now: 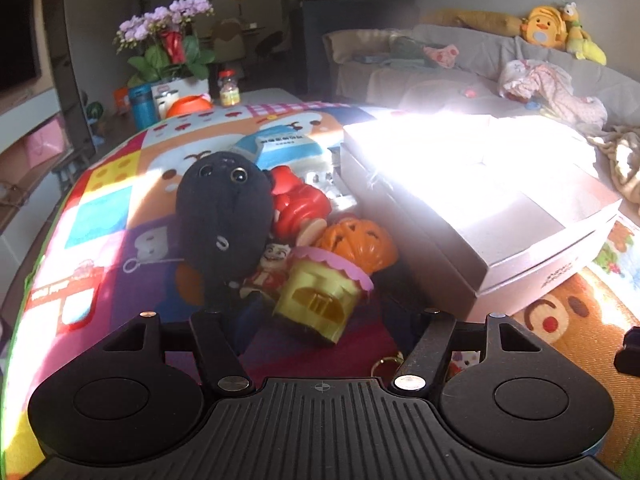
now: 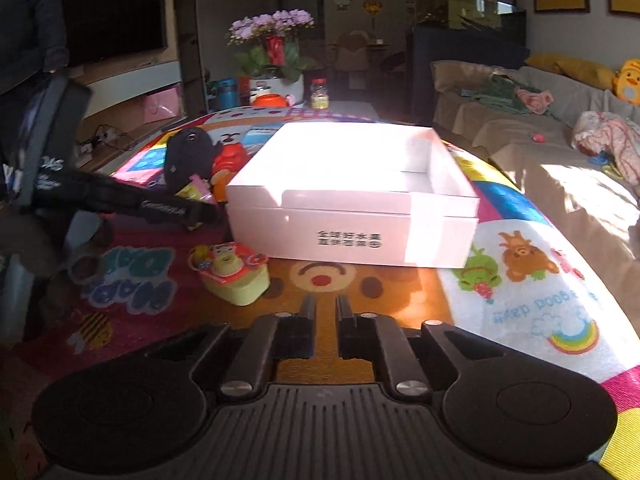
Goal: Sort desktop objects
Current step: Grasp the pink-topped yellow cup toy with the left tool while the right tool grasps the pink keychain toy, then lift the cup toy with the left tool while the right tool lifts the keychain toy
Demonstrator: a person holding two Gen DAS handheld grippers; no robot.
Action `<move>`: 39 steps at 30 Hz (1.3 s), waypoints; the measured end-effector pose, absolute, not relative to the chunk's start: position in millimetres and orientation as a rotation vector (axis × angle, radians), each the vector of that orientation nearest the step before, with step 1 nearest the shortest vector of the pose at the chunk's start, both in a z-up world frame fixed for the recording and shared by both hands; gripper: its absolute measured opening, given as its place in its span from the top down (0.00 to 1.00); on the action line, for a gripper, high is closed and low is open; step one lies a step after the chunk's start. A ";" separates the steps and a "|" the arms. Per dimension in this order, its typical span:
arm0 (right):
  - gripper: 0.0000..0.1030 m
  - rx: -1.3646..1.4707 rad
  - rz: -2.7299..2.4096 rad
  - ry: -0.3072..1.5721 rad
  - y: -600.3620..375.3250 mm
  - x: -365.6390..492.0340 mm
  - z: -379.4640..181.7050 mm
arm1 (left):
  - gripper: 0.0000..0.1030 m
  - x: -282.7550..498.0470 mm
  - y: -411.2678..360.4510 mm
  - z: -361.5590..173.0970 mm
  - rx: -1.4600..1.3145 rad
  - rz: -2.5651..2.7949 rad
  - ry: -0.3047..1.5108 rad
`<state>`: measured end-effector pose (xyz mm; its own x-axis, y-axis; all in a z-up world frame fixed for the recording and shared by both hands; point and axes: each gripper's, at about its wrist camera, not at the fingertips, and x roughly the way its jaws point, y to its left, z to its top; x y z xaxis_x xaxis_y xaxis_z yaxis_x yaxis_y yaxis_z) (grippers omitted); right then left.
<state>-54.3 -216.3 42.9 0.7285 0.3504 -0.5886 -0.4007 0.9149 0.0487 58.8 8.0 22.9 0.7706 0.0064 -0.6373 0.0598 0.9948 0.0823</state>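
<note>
While I hold both grippers over the patterned mat (image 2: pixel 520 280), I note:

Left gripper (image 1: pixel 320 320): jaws stand partly apart; nothing is pressed between them that I can see. A yellow cupcake toy (image 1: pixel 320 292) with a pink frill lies tilted just ahead of them, between the finger lines.

Toy pile: ahead of my left gripper, slightly to its left, a black plush (image 1: pixel 224 212) stands upright. A red figure (image 1: pixel 300 204) is just behind and to its right, an orange pumpkin (image 1: pixel 356 244) touches the cupcake toy's far side, and a small painted figurine (image 1: pixel 272 268) sits between plush and cupcake.

Right gripper (image 2: pixel 326 308): jaws narrow, only a slim gap between the fingers; nothing in it, bare mat showing through.

White box (image 2: pixel 352 216): straight ahead of my right gripper, open-topped, sunlit, and I see nothing inside. From my left gripper it lies ahead and to the right, close beside the pile.

Green-and-pink toy (image 2: pixel 236 276): ahead-left of my right gripper, near the box's front corner, apart from it.

Left gripper in right view: its black fingers (image 2: pixel 168 208) reach toward the pile.
</note>
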 end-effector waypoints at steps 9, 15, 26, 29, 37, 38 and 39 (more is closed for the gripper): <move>0.32 -0.075 0.529 0.625 -171.6 -37.7 48.2 | 0.52 23.5 18.8 30.0 0.129 -0.090 0.696; 0.26 -0.087 0.547 0.697 -155.2 -10.1 31.6 | 0.64 -28.1 24.9 41.8 0.118 -0.207 0.711; 0.45 -0.110 0.541 0.710 -171.5 -24.0 36.7 | 0.30 -22.3 22.8 35.3 0.087 -0.160 0.713; 0.45 -0.135 0.508 0.686 -193.2 -41.7 44.4 | 0.25 -9.0 20.1 34.5 0.085 -0.111 0.705; 0.45 -0.044 0.308 0.678 -265.5 -53.9 41.5 | 0.39 21.5 8.6 18.3 0.125 -0.093 0.736; 0.45 -0.018 0.295 0.681 -270.8 -52.5 38.1 | 0.41 22.4 6.5 16.2 0.135 -0.094 0.736; 0.45 0.009 0.285 0.681 -274.7 -50.8 33.4 | 0.41 20.8 4.8 16.4 0.145 -0.091 0.727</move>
<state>-50.8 -274.7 33.4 0.7395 0.2626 -0.6198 -0.2566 0.9612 0.1011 20.8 4.8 16.4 0.7437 -0.0323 -0.6677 0.1332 0.9860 0.1006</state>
